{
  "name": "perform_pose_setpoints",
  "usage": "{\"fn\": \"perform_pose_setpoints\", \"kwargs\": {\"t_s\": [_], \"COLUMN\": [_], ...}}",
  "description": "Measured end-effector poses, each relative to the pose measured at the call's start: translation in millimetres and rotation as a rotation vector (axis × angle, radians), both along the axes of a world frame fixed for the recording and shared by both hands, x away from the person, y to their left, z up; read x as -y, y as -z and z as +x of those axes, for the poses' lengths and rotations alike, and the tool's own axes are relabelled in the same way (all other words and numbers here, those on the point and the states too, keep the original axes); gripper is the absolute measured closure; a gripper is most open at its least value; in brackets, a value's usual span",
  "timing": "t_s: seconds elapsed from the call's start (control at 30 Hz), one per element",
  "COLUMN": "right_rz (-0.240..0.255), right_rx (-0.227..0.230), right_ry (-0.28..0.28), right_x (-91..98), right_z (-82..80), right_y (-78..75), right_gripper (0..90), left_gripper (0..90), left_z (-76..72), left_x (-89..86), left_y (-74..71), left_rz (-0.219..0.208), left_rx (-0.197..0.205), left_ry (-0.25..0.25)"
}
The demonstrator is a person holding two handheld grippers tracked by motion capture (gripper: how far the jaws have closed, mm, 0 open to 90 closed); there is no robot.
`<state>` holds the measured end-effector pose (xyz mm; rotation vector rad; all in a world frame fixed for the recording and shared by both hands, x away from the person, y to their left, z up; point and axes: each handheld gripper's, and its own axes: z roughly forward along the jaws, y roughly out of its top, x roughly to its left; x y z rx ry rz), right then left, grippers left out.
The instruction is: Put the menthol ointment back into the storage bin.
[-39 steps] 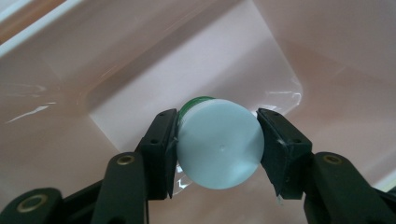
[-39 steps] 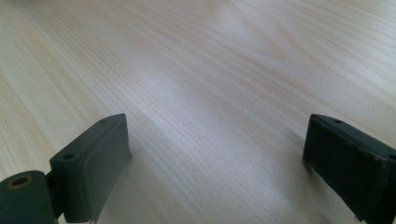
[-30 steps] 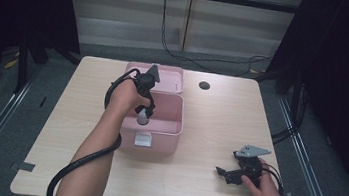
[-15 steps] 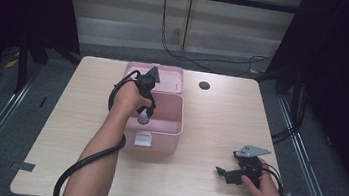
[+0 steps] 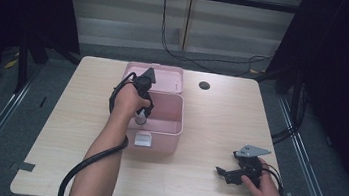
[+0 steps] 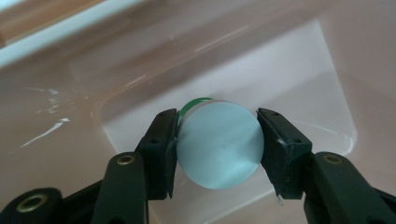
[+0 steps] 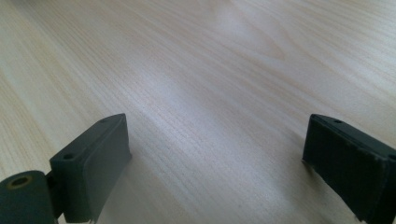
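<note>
High view: pink box [image 5: 171, 128] w/ lid open sits mid tabletop [image 5: 201, 192], bare wood all round. Left gripper [image 6: 218, 140] reaches down into box, fingers pinching a pale round-ended cylinder [image 6: 219, 144], axis along gripper, just above box floor. Right gripper [image 5: 238, 174] rests near-right on tabletop, fingers spread wide.

1. The left gripper [image 6: 218, 140] had two black jaws, each with a flat ribbed pad and a brass-ringed screw hole.
2. A thick black cable [image 5: 84, 167] trailed from it.
3. The right gripper [image 5: 236, 173] was black, with a grey three-cornered plate [image 5: 251, 151] on top.
4. Both forearms were bare, sleeveless.
</note>
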<state>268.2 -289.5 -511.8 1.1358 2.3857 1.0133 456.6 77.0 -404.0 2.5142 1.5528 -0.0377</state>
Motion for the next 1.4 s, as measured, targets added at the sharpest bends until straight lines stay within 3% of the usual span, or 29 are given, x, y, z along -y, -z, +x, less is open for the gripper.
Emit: {"fn": "perform_pose_setpoints", "kwargs": {"t_s": [0.27,0.57,1.4], "right_rz": [0.000,0.000,0.000], "right_rx": [0.000,0.000,0.000], "right_ry": [0.000,0.000,0.000], "right_x": [0.0,0.0,0.0], "right_z": [0.0,0.0,0.0], "right_y": [0.0,0.0,0.0], "right_gripper": [6.8,6.8,6.8], "left_gripper": [50.1,50.0,49.9], "left_z": [3.0,4.9,6.1], "left_x": [-5.4,-2.5,5.2], "left_y": [6.3,16.0,29.7], "left_rz": [0.003,-0.022,-0.021], "left_rx": [0.005,0.014,0.042], "left_ry": [-0.064,-0.126,-0.164]}}
